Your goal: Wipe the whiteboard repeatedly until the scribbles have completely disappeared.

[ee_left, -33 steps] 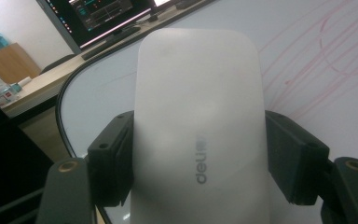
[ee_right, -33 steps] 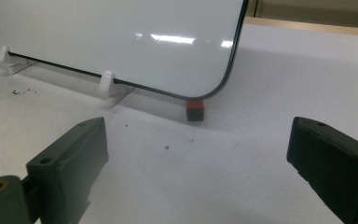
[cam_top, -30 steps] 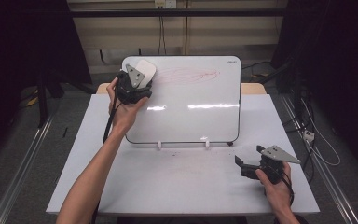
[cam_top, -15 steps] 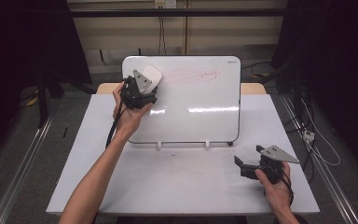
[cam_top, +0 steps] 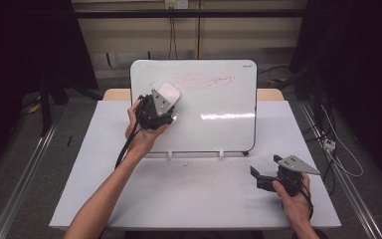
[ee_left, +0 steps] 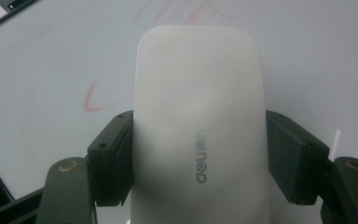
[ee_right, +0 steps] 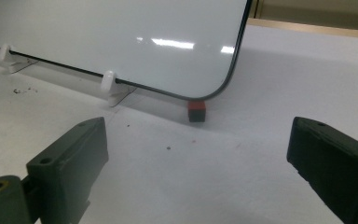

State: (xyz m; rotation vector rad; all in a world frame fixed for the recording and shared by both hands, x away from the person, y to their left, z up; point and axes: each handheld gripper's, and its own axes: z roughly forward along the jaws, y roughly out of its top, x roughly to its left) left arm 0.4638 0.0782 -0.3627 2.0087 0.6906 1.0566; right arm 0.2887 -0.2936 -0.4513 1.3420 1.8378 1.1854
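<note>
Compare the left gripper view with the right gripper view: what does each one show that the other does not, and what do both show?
Left gripper view: a white eraser marked "deli", clamped between that gripper's fingers, and red marker strokes on the board.
Right gripper view: wide-open fingers above the bare table, two white clips under the board's lower edge, and a small red and black block at its corner.
Both: the whiteboard.

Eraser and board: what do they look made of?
Eraser: looks like smooth matte white plastic, with a grey printed logo and soft rounded corners. Whiteboard: glossy white coated panel, going by the bright light streaks on it; dark thin edging, white clip feet. Core material can't be told.
</note>
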